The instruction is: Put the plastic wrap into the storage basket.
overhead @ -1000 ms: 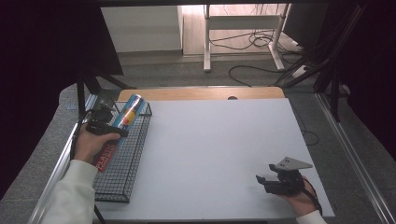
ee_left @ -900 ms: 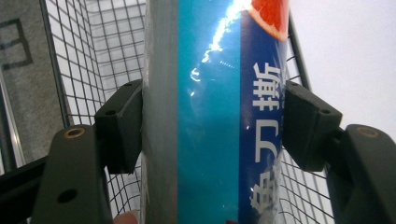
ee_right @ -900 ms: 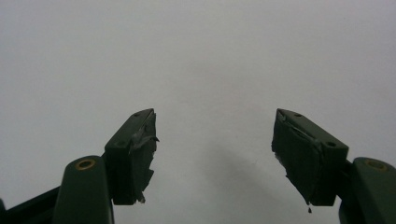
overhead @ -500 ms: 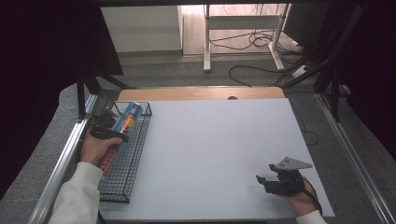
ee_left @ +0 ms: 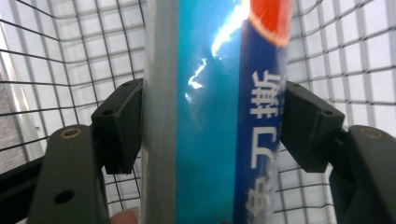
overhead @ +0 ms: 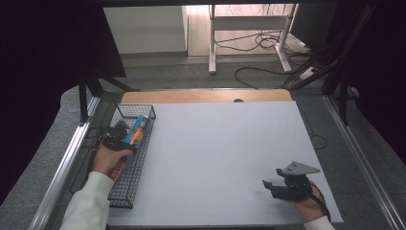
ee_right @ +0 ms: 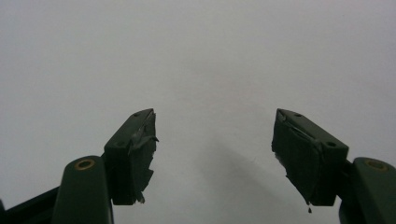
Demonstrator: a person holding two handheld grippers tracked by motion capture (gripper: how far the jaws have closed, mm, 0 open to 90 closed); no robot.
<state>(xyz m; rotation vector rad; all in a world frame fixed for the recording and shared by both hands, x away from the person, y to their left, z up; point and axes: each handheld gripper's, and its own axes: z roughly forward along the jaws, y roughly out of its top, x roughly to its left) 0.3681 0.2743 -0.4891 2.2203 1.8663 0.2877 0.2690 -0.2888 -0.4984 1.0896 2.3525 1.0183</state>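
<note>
Left gripper point(overhead: 125, 137): at the far left of the high view, inside the black wire mesh basket point(overhead: 125, 195); the person's left hand point(overhead: 106, 157) grips it from behind, white sleeve point(overhead: 88, 206) trailing to the bottom edge.
Left jaws: they have just been opening, with the can between them. In the left gripper view the left pad sits at the can's silver edge; the right pad appears a hair off the blue side. Whether either pad presses, I cannot tell.
Can: tall slim blue and teal drinks can point(ee_left: 217, 112) with a silver stripe, white characters and a red-orange patch near its far end. High view shows the can point(overhead: 138, 129) lying lengthwise in the far half of the basket, tilted, its far end towards the basket's back wall.
Basket: long and narrow, along the left edge of the white table top point(overhead: 225, 158); a red flat item point(overhead: 118, 168) lies in it beneath the hand, identity unclear.
Right gripper point(overhead: 269, 186): near right corner of the table, held by the right hand point(overhead: 306, 203), grey three-cornered plate on top.
Right jaws: wide apart, nothing between them; the right gripper view shows bare white table point(ee_right: 201, 60) beyond, torn tape on both pads.
Separation: the two grippers are well apart.
</note>
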